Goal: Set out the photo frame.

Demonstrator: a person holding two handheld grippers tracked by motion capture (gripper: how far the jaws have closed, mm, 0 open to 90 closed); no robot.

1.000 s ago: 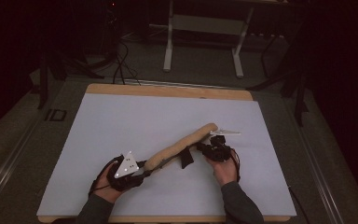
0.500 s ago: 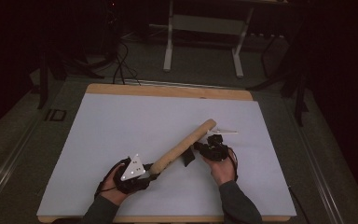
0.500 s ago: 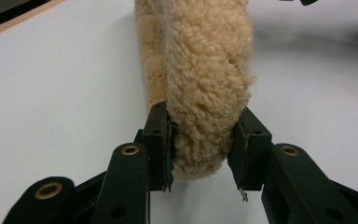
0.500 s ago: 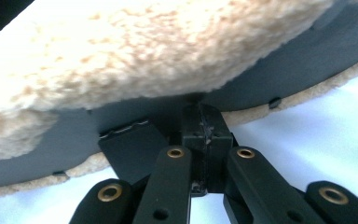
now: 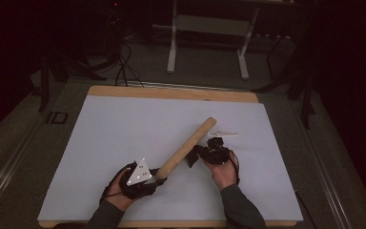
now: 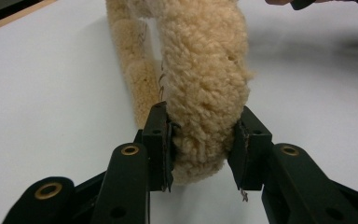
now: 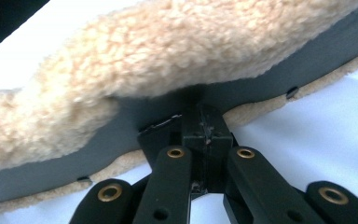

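Note:
A long roll of tan fleece lies slantwise on the white table cover, from near left to far right. In the left gripper view its woolly end sits between my left gripper's pads, which press on both sides of it. My left gripper is at the roll's near end. At the middle of the roll, on its right side, is my right gripper. The fleece has a grey lining, and my right gripper is shut on that lining's edge.
The white cover spreads over a wooden table whose far edge shows. A thin white piece shows just beyond my right hand. Behind the table stand metal frame legs and floor cables.
My left gripper has shifted a little to the right with the roll's end. The roll sagged a second ago and now looks shorter and straighter. The right hand has stayed put.

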